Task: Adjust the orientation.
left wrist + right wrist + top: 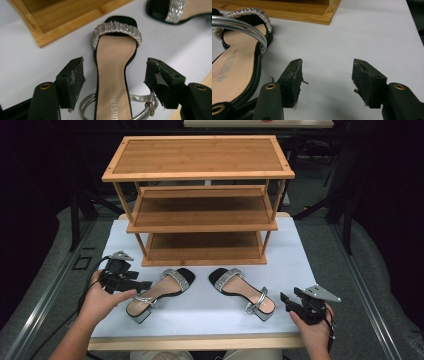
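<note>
Because its sole looks stiff and its straps thin and springy, the left black block-heeled sandal with a tan insole and silver rhinestone toe band (113,72) should be light and easy to lift, though the smooth edge of the sole may slip between foam pads. It lies on the white sheet covering the table (295,260), toe pointing toward the three-tier bamboo shoe rack (200,195) and heel toward the person. The left gripper (113,82) hangs over its waist with jaws spread wide, one on each side of the insole, closed on nothing. A sound hold would likely be across the narrow waist of the sole, or on the solid heel block; the silver ankle strap with its buckle (147,107) would probably flex and let the shoe swing. The rhinestone band could shed stones if pinched.

The matching right sandal (242,292) lies near the first one but apart from it, heel toward the table's right front. The right gripper (325,80) is also spread open and empty, hovering over bare sheet just beside that shoe's heel end.

Counted: two sandals, one pair; one rack with three shelves, all bare; two grippers, one in each hand (102,302).
</note>
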{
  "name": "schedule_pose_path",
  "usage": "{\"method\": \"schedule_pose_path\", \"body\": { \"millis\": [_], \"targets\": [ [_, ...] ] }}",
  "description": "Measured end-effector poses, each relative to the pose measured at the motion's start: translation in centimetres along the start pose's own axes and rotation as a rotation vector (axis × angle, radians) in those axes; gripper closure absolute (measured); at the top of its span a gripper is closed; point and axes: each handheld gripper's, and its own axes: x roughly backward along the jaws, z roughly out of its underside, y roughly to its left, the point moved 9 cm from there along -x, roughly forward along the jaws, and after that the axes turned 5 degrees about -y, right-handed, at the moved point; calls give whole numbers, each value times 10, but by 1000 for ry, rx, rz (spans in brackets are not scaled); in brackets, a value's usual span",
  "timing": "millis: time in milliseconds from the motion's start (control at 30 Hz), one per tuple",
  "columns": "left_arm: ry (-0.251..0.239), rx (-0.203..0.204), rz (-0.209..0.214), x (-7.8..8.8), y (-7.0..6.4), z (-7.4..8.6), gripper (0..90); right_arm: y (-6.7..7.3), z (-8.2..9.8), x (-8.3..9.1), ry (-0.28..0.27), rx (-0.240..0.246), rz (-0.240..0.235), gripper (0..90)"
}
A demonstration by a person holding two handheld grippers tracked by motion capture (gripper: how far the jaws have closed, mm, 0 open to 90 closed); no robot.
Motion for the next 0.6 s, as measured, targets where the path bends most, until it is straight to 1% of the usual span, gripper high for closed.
{"method": "schedule_pose_path", "body": {
  "millis": [67,100,167,200,233,267,300,333,367,400,433,467,500,533,600],
  "targets": [
    [55,-10,-2,-7,0,1,307,0,0,0,1,1,-3,409],
    [79,-6,-2,-10,0,2,308,1,0,0,2,2,-4,409],
    [146,-1,-8,-17,0,6,309,2,1,0,5,0,-8,409],
    [208,-5,-16,-23,0,10,310,2,1,0,6,3,-8,409],
    [252,-8,-22,-26,0,12,312,2,1,-1,6,2,-9,409],
    [252,-8,-22,-26,0,12,315,2,1,-1,6,2,-9,409],
    [285,-20,-24,-28,0,14,315,2,2,-1,10,-2,-14,409],
    [315,-6,-23,-31,-2,15,322,2,2,-1,17,1,-9,409],
    [352,-3,-34,-34,-1,17,326,2,3,-1,19,-1,-14,408],
    [352,-3,-34,-34,-1,17,327,2,3,-1,19,-1,-14,408],
    [379,-1,-40,-36,1,17,327,3,3,-1,19,-1,-14,408],
    [392,7,-40,-37,1,18,334,3,2,-1,18,-1,-13,407],
    [411,5,-45,-38,2,18,336,3,2,-1,20,0,-11,408],
    [425,18,-44,-40,2,18,338,3,2,-1,20,-1,-11,407],
    [449,12,-43,-44,3,18,340,3,2,-1,18,-4,-13,407]
  ]
}}
